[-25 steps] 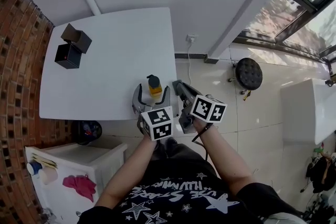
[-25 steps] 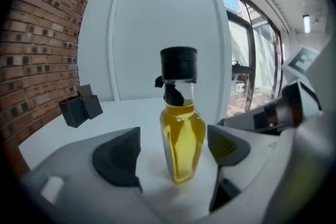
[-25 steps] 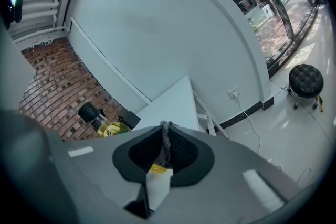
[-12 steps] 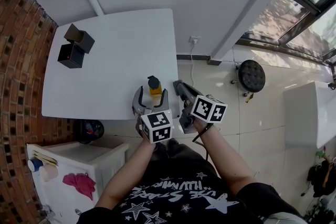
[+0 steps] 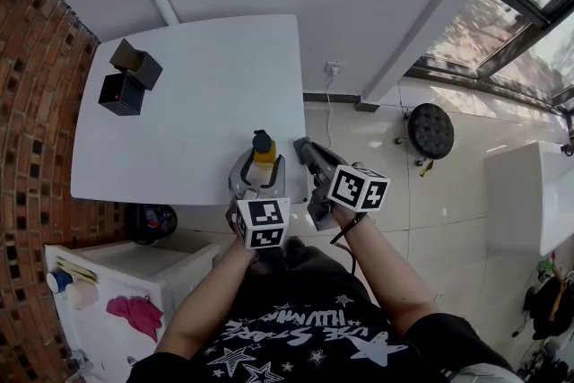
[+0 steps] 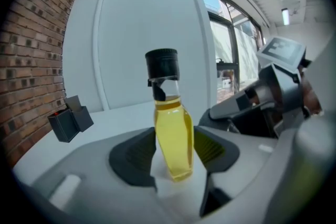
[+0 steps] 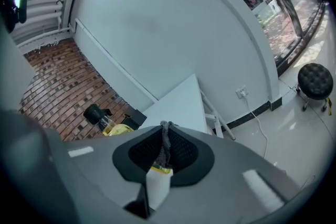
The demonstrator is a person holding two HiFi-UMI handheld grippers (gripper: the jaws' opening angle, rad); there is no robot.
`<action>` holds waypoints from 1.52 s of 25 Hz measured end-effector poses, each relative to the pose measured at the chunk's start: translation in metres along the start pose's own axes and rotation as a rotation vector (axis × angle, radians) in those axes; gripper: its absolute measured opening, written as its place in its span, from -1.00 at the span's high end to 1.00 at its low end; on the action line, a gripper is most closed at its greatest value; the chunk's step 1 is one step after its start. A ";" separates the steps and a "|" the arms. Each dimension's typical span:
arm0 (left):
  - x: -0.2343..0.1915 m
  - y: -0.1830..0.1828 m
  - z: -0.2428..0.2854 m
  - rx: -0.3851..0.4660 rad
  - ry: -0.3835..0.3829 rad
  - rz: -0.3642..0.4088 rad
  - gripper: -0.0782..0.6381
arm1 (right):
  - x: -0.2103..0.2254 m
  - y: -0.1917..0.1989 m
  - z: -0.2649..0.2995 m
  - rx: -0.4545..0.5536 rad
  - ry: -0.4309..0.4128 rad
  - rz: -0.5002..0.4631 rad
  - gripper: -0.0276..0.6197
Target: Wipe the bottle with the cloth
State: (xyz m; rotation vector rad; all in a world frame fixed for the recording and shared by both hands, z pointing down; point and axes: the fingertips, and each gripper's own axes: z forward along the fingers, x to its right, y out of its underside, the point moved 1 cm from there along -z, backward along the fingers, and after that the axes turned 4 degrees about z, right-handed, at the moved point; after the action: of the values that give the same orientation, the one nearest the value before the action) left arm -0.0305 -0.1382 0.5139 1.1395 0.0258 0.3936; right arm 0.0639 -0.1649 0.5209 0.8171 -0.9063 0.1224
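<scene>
Boxes come first: two small black boxes (image 5: pixel 126 81) sit well to the left of, and farther back than, the clear bottle of yellow liquid with a black cap (image 6: pixel 173 128). That bottle stands upright on the white table (image 5: pixel 179 130), close to the table's near edge.

Around the bottle is the left gripper (image 6: pixel 175 152). Its jaws have just been closing, and its dark ribbed pads (image 6: pixel 137 157) now meet the lower body of the bottle on both sides, so it grasps the bottle.

Just to the right of the bottle, and apart from it, is the right gripper (image 5: pixel 305 148). It is clenched on a thin fold of grey cloth (image 7: pixel 165 141), which stands up between its pads.

Well to the right of the bottle, down on the tiled floor, is a round black stool (image 5: pixel 428 127).

The step in hand looks like steadying the bottle so the cloth can be brought to it. I would keep the left grip low and firm, since that leaves the shoulder and neck bare for wiping. The bottle should stay upright, because it is narrow and probably tips easily near the edge. The cloth should come in from the right with its loose part leading, not the hard jaw tips, and press lightly against the side facing it. Too strong a sideways push could twist the bottle in the pads.
</scene>
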 end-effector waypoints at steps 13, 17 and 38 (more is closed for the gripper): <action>-0.004 0.003 -0.009 0.136 0.515 0.183 0.17 | -0.060 -0.004 0.002 -0.143 -0.211 -0.251 0.81; 0.000 0.005 -0.019 0.154 0.622 0.216 0.19 | -0.072 -0.007 0.002 -0.111 -0.242 -0.177 0.81; -0.008 0.016 -0.050 0.196 0.674 0.220 -0.04 | -0.085 0.003 -0.011 -0.082 -0.264 -0.086 0.81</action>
State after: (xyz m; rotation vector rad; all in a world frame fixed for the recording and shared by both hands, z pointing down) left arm -0.0536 -0.0910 0.5049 1.1594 0.5416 0.9751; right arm 0.0165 -0.1358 0.4559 0.8060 -1.1149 -0.0992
